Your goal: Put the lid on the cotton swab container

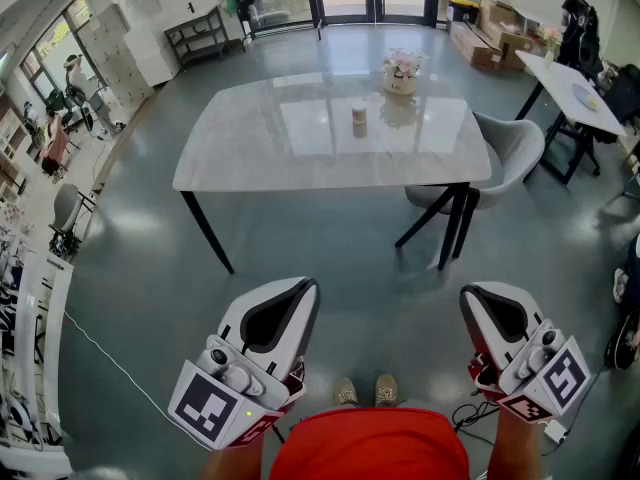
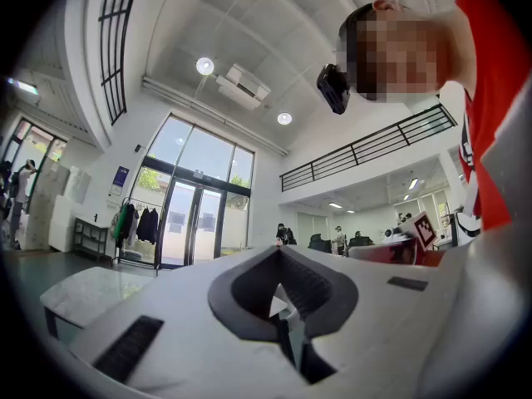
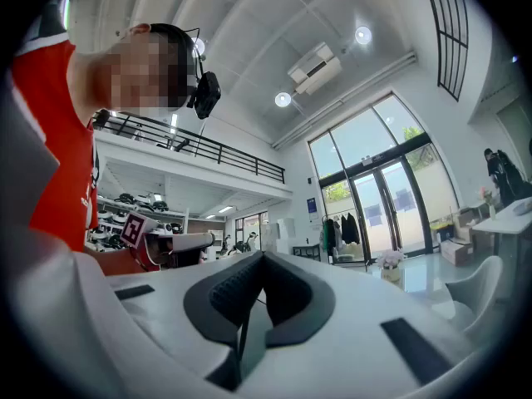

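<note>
Head view: left gripper (image 1: pixel 298 293) and right gripper (image 1: pixel 478 300) have their jaws closed and empty. A misjudged reach could topple the cotton swab container (image 1: pixel 359 118) at 12 o'clock.

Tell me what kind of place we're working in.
Probably a large open office or lab hall: a marble-top table on polished floor, tall glass doors and a railed mezzanine.

Marble table (image 1: pixel 240 143): small container (image 1: pixel 359 118) mid-top, flower pot (image 1: pixel 401 72) (far edge).
</note>
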`<action>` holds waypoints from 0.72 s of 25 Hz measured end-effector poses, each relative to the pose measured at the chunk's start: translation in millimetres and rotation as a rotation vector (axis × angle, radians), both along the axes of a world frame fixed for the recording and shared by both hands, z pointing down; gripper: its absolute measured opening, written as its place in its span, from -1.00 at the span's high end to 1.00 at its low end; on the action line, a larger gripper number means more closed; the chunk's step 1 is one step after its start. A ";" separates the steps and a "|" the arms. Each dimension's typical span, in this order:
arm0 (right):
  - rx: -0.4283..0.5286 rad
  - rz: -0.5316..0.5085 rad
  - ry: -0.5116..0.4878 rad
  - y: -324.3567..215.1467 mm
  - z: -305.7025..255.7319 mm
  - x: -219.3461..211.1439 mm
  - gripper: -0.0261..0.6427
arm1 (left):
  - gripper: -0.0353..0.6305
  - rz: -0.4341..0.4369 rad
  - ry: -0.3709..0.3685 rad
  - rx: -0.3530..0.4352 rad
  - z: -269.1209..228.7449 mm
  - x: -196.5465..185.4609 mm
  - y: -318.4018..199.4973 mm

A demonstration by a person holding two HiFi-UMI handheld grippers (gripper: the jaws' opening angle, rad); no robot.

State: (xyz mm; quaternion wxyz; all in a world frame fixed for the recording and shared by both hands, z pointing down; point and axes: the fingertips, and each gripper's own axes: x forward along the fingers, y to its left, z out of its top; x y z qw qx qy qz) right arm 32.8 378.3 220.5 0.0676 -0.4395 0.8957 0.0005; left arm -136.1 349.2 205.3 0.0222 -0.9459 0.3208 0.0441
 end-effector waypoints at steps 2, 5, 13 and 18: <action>-0.001 -0.001 -0.002 -2.0 0.5 1.2 0.90 | 0.85 -0.001 0.004 0.003 -0.5 2.2 -1.6; -0.002 -0.006 -0.003 -5.0 1.0 3.7 0.90 | 0.85 -0.002 0.008 0.005 -1.6 7.0 -4.1; -0.024 -0.040 -0.040 -20.3 5.4 9.5 0.90 | 0.85 0.018 0.029 0.044 -6.2 35.8 -15.4; -0.025 -0.054 -0.045 -36.7 5.7 17.1 0.89 | 0.85 0.035 -0.020 0.006 5.8 58.2 -25.0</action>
